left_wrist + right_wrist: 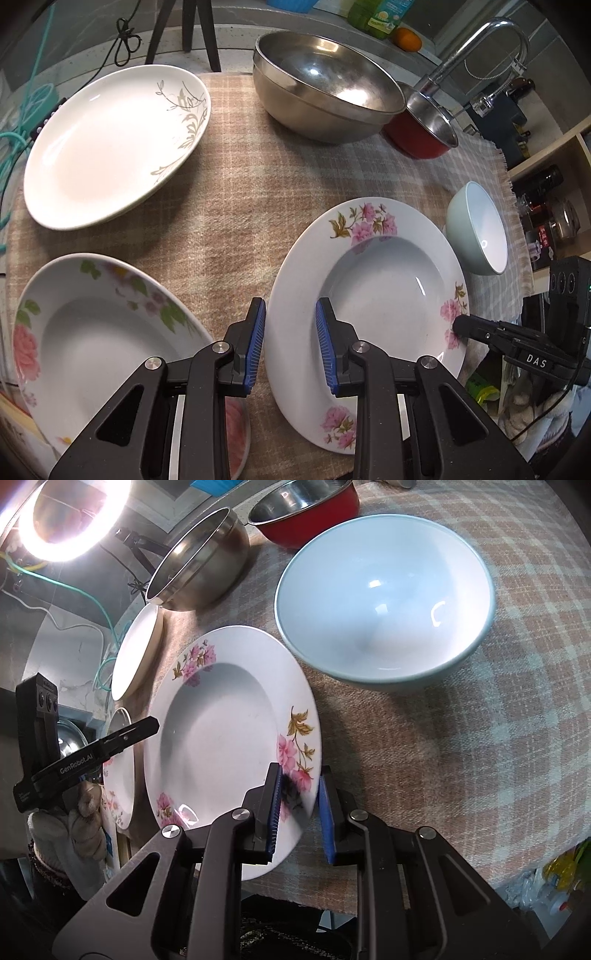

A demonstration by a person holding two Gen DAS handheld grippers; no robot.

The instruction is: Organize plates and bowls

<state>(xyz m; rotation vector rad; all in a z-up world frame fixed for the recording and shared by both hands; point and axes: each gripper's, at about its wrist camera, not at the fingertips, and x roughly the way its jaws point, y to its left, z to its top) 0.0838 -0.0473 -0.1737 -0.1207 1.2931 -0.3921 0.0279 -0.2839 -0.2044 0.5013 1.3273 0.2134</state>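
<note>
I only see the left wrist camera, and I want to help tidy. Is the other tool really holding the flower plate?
Observer: Yes. The right tool is closed on the rim of the pink-flower plate, right by a flower.
Child: Who holds the left tool?
Observer: A gloved hand grips its handle.
Child: Why is everything so shiny?
Observer: A ring light glows beyond the steel bowl.
</note>
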